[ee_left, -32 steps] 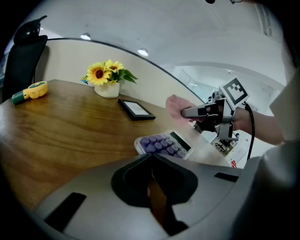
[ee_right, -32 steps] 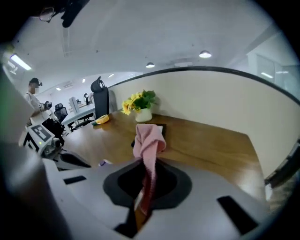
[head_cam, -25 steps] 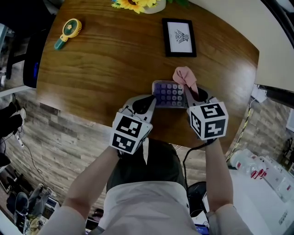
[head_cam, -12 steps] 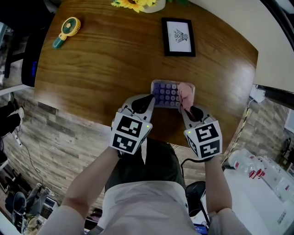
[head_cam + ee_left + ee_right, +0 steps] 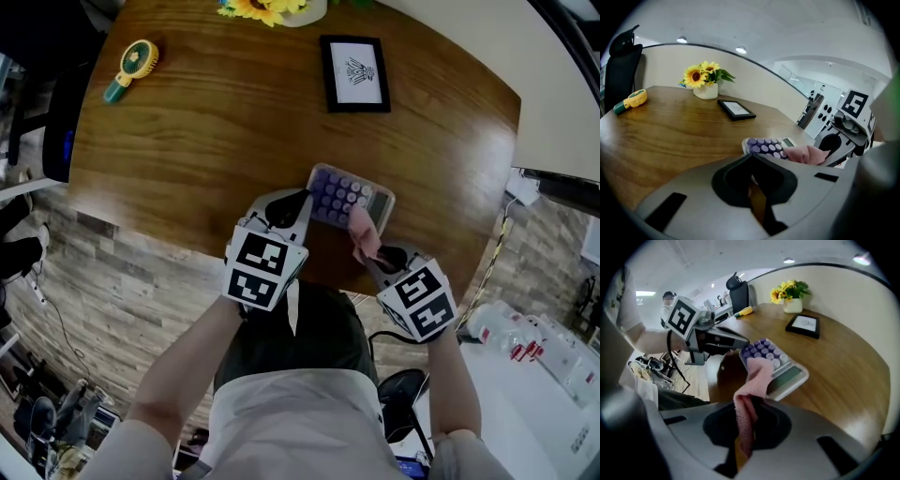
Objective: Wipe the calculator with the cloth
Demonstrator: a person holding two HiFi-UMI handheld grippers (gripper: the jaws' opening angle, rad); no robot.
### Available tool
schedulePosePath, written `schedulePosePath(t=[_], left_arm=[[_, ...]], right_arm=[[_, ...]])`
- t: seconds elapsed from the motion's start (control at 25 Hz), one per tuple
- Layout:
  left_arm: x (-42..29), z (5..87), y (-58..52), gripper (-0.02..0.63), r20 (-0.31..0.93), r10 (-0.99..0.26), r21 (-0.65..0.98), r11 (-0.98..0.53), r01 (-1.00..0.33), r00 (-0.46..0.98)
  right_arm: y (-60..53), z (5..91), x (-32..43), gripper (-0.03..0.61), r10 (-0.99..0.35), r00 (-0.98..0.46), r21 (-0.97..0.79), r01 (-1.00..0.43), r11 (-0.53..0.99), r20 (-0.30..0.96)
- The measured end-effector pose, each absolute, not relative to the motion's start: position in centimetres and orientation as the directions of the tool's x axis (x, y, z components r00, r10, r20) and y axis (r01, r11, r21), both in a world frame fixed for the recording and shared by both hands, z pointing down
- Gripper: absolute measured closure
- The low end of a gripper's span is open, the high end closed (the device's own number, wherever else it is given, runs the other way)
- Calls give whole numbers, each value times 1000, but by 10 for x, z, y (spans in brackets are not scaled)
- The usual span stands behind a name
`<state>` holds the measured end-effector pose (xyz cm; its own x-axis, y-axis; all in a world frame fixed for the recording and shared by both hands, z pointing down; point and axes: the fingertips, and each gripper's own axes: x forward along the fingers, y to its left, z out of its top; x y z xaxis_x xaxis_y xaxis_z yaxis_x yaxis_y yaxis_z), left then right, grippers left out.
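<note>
The calculator (image 5: 339,191) with purple keys lies at an angle near the wooden table's front edge, also in the left gripper view (image 5: 766,146) and the right gripper view (image 5: 780,369). My right gripper (image 5: 374,255) is shut on a pink cloth (image 5: 363,234), which drapes from the jaws onto the calculator's near right part (image 5: 757,373). My left gripper (image 5: 305,200) is shut, its tips (image 5: 750,159) meeting on the calculator's near left corner. The cloth (image 5: 806,153) covers some keys beside the display.
A black picture frame (image 5: 355,73) lies farther back. A vase of sunflowers (image 5: 272,9) stands at the far edge. A yellow hand fan (image 5: 131,67) lies at the back left. The table's front edge (image 5: 187,246) runs just under both grippers.
My right gripper pulled back toward me, dragging the cloth from the calculator's far right end across to its near side. The calculator swung to an angle. The left gripper stayed put.
</note>
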<state>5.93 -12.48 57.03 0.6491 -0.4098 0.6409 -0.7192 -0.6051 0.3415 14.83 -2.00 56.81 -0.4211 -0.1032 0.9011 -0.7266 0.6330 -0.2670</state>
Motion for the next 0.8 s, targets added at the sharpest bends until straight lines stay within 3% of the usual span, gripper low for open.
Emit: schedulePosePath(t=[0.12,0.32,0.44,0.8], left_arm=[[60,571,-125,611,641,-412,331,-613,-717,648],[60,571,-124,611,635,-387,355,-623,-697,669],[60,570,-124,611,629,-383,386,-602,-699,677],[60,570,-126,611,636,-410,343,-610,-715,654]], right_arm=[[-19,557,162,557,-134,-437,-291,-767,572,889],[-65,503,200,557,-412,-362,-168,-885,435,836],[-100,493,211,556,-513,-307,-97,-914,395,802],[-129,549,159,555,-459,-335,-136,-901,412,823]])
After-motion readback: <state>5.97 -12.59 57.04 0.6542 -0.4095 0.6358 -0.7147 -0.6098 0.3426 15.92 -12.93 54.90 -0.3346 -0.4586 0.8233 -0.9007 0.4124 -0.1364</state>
